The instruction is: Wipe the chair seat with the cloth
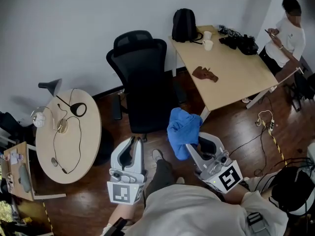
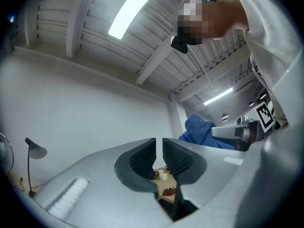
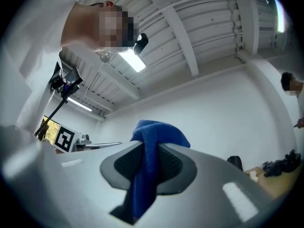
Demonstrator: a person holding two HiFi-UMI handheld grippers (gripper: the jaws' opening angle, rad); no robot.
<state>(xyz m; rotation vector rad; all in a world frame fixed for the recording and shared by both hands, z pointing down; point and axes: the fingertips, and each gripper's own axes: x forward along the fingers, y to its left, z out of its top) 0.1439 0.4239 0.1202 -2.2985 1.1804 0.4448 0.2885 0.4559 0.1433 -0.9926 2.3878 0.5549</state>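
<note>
Head view, chair (image 1: pixel 140 58): black office chair at 12 o'clock from the person, seat (image 1: pixel 147 107) bare.
Cloth (image 1: pixel 183 129): blue, bunched, at 4 o'clock of the seat, just beside its edge and not on it.
Right gripper (image 1: pixel 199 144): jaws clamped on the cloth; a fold stands above the pads and a tail hangs below them.
Left gripper (image 1: pixel 129 151): at 7 o'clock of the seat, pointing towards it; jaws nearly together with only a thin slit between the pads, nothing held.
Grippers: side by side, apart, the cloth at 2 o'clock of the left one.
Round table (image 1: pixel 91 132): at 9 o'clock of the chair, with cables and a lamp on it.
Desk (image 1: pixel 231 73): at 2 o'clock of the chair; a backpack (image 1: pixel 184 25) stands at its far corner.
Person (image 1: pixel 288 31): standing at 3 o'clock of the desk.
</note>
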